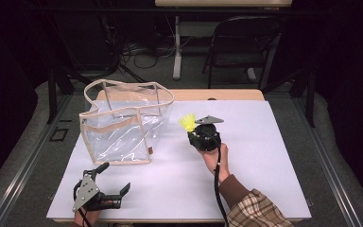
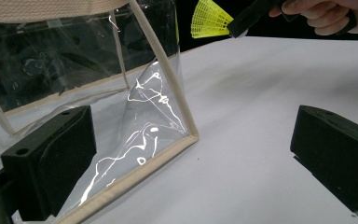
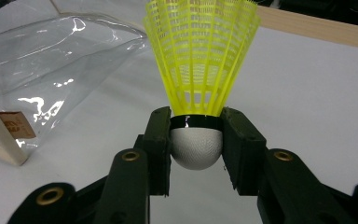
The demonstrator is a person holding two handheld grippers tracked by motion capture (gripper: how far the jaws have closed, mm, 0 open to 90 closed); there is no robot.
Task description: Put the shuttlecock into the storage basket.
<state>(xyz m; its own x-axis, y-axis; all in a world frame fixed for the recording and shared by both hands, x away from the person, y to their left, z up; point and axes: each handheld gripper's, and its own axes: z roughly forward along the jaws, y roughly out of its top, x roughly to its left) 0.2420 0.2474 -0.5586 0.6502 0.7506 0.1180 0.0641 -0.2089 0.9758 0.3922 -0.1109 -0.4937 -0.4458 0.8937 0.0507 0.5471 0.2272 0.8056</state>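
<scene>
Dark room around you, white table (image 1: 246,156) filling the middle of the high view, with the clear bag (image 1: 123,125) standing open and empty at centre left. Your right gripper (image 1: 194,124) at centre is clamped on the yellow shuttlecock's (image 3: 200,56) cork base, apparently mid-carry; next, lift it over the bag's rim. Your left gripper (image 1: 116,177), at the lower left, waits wide open and empty.

a white bench (image 1: 264,142) with a pale wooden far edge is seen under bright light, while the room around it is kept dark. grey floor (image 1: 331,156) is laid on either side of it. beyond it a black folding chair (image 1: 238,42) is set beside a white table leg (image 1: 177,47), and black cables (image 1: 137,49) are strewn over the floor. black curtains are hung at both sides.
</scene>
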